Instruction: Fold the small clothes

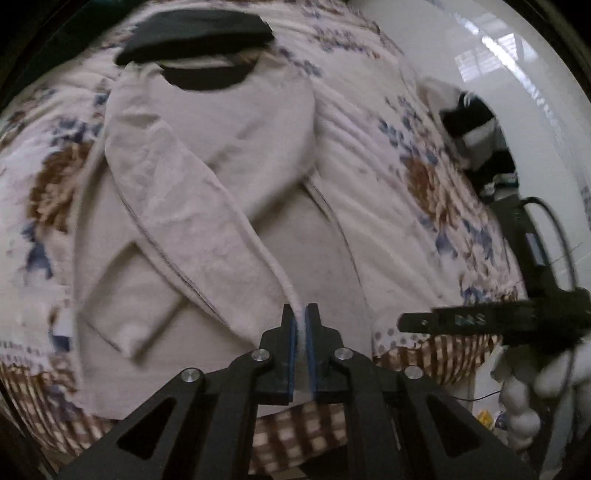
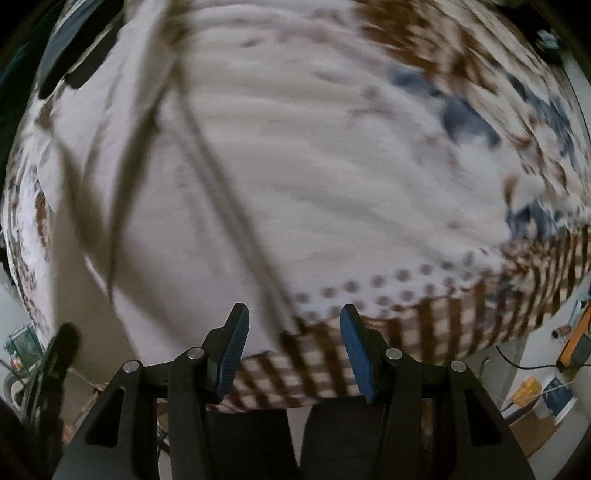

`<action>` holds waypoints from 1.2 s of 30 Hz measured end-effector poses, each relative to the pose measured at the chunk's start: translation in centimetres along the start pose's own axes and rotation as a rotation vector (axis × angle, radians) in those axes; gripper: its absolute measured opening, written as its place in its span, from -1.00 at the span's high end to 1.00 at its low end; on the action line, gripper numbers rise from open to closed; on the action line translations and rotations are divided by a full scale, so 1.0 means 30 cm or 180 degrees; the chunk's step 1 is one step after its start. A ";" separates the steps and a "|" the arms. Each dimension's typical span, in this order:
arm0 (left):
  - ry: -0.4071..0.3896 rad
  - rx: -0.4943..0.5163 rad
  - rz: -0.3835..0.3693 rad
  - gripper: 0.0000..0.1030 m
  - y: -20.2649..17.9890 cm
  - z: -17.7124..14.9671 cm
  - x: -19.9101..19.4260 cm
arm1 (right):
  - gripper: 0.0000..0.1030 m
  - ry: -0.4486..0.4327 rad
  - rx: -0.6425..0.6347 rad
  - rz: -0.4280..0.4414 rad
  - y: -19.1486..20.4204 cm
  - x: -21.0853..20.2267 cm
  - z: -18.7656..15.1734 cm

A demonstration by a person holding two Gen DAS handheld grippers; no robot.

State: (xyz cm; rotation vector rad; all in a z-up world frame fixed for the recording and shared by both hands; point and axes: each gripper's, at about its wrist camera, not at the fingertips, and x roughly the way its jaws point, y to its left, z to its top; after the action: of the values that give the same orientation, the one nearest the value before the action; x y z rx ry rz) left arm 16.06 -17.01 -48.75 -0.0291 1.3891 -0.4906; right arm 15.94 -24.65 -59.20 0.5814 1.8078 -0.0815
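The fold looks to be in its early part: a cream shirt (image 1: 207,206) lies spread on the flowered bedspread (image 1: 406,155), one long sleeve laid slantwise across its body, and the left gripper (image 1: 303,332) is pressed together on a thick rolled edge of the shirt at the end nearest the camera. The right gripper (image 2: 291,332) has its jaws spread and holds nothing; it hangs just off the near edge of the shirt, over the checked border of the bedspread (this view is blurred, so the exact spot is hard to fix). The next move probably calls for the free gripper to take the matching edge, so both can carry that end over the shirt towards its collar. The cloth looks soft, limp and slightly nubbly, with stitched seams; a dark garment (image 1: 195,33) lies just beyond the collar.
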 end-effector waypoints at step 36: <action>0.0691 -0.1442 0.0314 -0.56 0.661 -0.348 0.025 | -0.13 -0.0172 0.0507 0.0502 -0.724 -0.293 -0.047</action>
State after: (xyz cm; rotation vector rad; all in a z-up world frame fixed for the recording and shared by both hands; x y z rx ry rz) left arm 12.50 3.31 -57.53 -0.2807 1.6836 -0.0903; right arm 7.22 -46.18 -55.79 0.8255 1.7070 -0.1334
